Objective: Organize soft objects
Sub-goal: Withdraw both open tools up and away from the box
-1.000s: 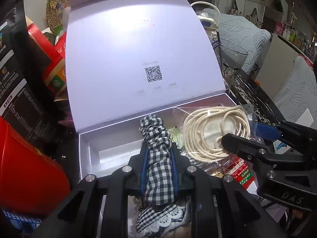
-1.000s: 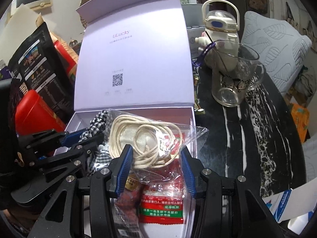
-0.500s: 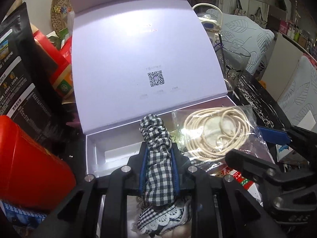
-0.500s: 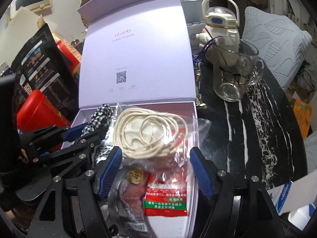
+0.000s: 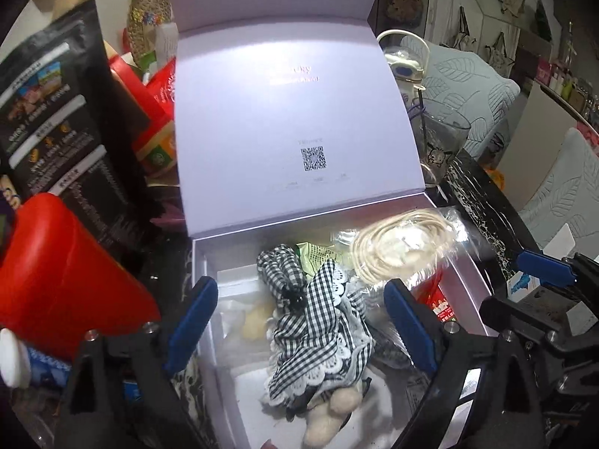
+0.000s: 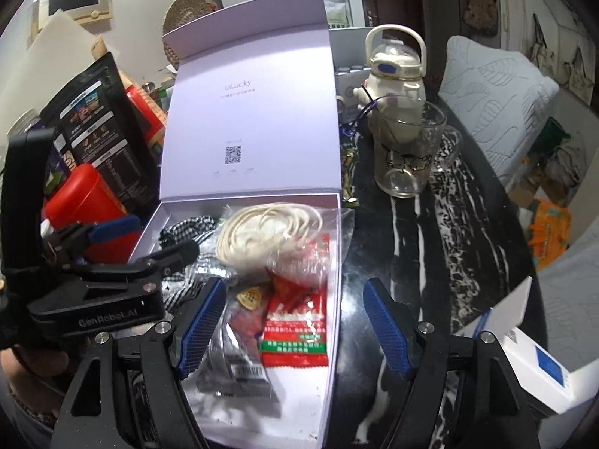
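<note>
A lilac gift box [image 5: 209,262] [image 6: 337,247] stands with its lid up. A soft toy in black-and-white checked cloth [image 5: 318,321] [image 6: 183,228] lies inside it. A clear bag of cream cord [image 5: 400,247] [image 6: 269,235] rests in the box at the right, over red snack packets [image 6: 299,321]. My left gripper [image 5: 299,321] is open and empty, its jaws either side of the toy, not touching it. My right gripper [image 6: 295,321] is open and empty over the box's near right side.
A red canister [image 5: 63,280] [image 6: 86,205] and black snack bags [image 5: 56,112] crowd the box's left. A glass mug [image 6: 411,161] and white bottle [image 6: 393,75] stand on the black marble table [image 6: 468,224] at the right. A white-blue carton [image 6: 531,351] lies near right.
My left gripper has opened and let the checked toy drop into the box. My right gripper has opened wider and released the cord bag. Both have drawn back.
</note>
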A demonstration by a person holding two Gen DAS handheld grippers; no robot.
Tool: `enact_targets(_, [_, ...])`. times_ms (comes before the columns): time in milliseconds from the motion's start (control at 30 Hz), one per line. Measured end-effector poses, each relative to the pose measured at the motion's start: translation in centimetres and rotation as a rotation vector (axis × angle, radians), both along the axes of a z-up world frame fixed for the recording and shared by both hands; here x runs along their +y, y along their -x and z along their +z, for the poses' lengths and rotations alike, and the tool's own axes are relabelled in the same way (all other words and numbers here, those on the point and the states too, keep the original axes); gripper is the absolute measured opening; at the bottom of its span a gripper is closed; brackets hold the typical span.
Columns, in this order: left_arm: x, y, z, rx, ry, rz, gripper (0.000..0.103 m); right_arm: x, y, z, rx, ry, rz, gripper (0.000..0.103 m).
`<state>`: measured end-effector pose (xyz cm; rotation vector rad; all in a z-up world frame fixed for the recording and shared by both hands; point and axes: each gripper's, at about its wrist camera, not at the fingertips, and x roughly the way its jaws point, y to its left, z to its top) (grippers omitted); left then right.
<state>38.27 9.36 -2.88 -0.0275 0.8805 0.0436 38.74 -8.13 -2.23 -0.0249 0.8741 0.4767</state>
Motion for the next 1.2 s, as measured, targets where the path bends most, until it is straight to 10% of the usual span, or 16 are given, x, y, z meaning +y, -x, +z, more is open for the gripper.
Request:
enact_targets(667, [-0.8,8.7,8.6,-0.189,-0.038,0.023,0.091,-1.6,8.5,7.7,-0.216,-0.023,-0.048,0.076])
enact_targets(1200, [-4.1,23.2,12.0,-0.366,-0.071,-0.018,0.091,-4.6,21.3,11.5,-0.383,-0.063,-0.118,0.076])
